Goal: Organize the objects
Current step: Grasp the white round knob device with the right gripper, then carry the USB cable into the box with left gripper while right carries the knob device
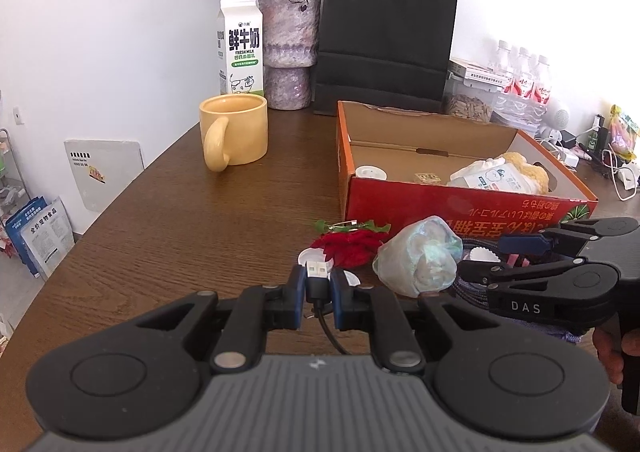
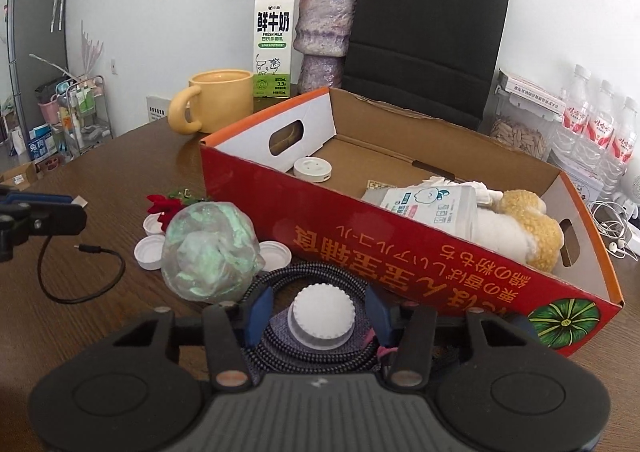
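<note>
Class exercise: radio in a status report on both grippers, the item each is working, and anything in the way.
Left gripper shut on black USB cable. Right gripper open, straddling white ridged plastic cap on coiled braided cable. Crumpled clear plastic bag crowds the cap's left.

Daylight fills the room, soft and even, and the white wall (image 1: 100,52) glows almost blown out near the top. The brown table (image 1: 160,220) carries a pale sheen and only faint shadows. Both views bulge like a fishbowl: the red box (image 2: 400,252) bends, and the corners go dark. Near parts look slightly soft; the milk carton (image 2: 274,40) stays crisp.
</note>
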`<state>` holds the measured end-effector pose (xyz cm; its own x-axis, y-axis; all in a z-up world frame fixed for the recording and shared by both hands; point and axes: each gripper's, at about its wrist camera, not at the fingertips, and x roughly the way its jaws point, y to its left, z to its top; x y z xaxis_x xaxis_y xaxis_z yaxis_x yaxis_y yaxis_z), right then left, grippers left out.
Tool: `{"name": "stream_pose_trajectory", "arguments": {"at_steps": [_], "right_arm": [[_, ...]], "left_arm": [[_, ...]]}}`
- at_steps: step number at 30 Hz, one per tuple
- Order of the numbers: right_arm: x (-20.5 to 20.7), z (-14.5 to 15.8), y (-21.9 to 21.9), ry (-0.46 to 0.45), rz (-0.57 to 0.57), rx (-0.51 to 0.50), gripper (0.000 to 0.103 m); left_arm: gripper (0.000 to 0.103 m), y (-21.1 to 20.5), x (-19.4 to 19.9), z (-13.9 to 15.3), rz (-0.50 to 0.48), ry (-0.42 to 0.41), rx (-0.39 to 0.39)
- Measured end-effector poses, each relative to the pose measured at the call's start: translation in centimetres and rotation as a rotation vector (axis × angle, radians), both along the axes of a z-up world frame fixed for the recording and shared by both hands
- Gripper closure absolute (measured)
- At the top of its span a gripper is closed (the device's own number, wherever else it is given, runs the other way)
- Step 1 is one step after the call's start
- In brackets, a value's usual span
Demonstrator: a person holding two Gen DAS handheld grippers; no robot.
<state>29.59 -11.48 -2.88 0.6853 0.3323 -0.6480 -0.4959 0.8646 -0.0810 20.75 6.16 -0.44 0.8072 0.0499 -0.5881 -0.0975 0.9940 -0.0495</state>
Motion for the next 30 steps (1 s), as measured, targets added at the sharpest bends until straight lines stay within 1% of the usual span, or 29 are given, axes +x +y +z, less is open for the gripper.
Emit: {"name": "stream_pose_trajectory", "arguments": {"at_steps": [2,3,6,9,14,21,25,30], "right_arm": [[0.4,-0.3,0.2,0.027,0.003,0.0,0.057],[0.5,-0.5,0.3,0.035,0.004,-0.003,0.065],[0.5,-0.8,0.2,0.04,0.003,0.011,0.065],[0.0,-0.3,-0.2,0.021,0.002,0.032,0.066],[-1.2,1.6,-0.9,-0.039,0.001,0.062,0.066],[-2.3,4.5,-2.2,-0.12,-0.005,0.106,0.066],[-2.2,5.8,-2.9,-0.161,-0.016,0.133,0.066],[-1.5,7.0,-3.9,-0.205,-0.042,0.17,0.066]], "left_arm": [[0.089,0.1,0.1,0.0,0.001,0.001,-0.002],[0.089,0.1,0.1,0.0,0.002,0.001,-0.003],[0.089,0.2,0.1,0.1,0.002,-0.002,-0.004],[0.089,0.2,0.0,0.4,0.002,-0.009,-0.004],[0.089,-0.2,-0.7,1.6,-0.008,-0.041,0.001],[0.089,-1.5,-1.0,4.7,-0.038,-0.118,0.025],[0.089,-2.8,0.0,6.3,-0.062,-0.161,0.027],[0.089,-4.6,2.0,7.4,-0.093,-0.191,0.017]]}}
